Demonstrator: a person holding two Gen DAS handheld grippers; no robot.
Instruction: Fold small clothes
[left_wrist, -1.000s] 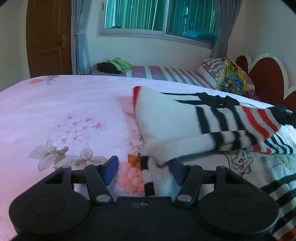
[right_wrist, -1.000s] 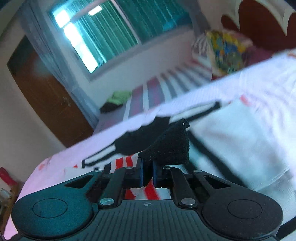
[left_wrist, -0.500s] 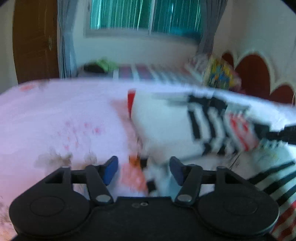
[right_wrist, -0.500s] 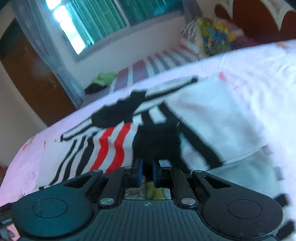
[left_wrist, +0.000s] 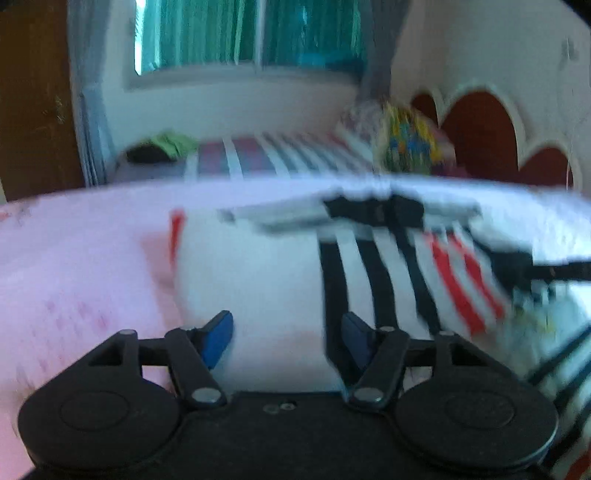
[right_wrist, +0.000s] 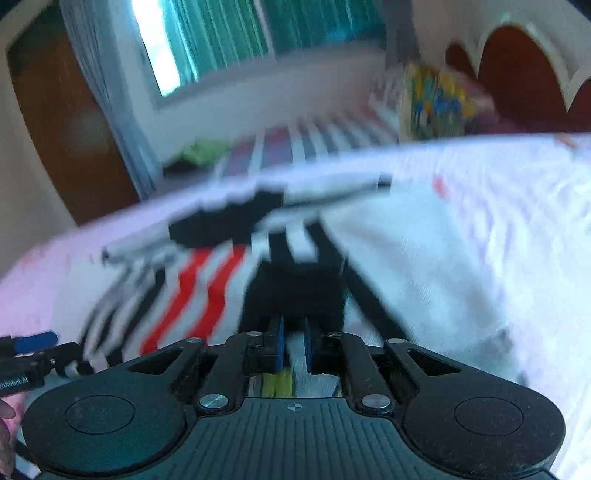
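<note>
Two claws share the striped garment (left_wrist: 280, 273) on the bed (left_wrist: 74, 258): right claw (right_wrist: 292, 343) pinches its black edge to carry a fold, while left claw (left_wrist: 286, 336) hangs spread yet closing, nothing pinched.

Bed (left_wrist: 74, 258) with pink floral sheet carries the striped shirt (left_wrist: 258, 266): white with black and red stripes, lying spread on the sheet. Frames blurred; second striped garment (left_wrist: 565, 373) at right edge.

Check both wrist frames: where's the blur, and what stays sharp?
Left wrist view: striped garment and window smeared; hand-held gripper body crisp. Right wrist view: same smear on bedsheet; window glare top left.
</note>
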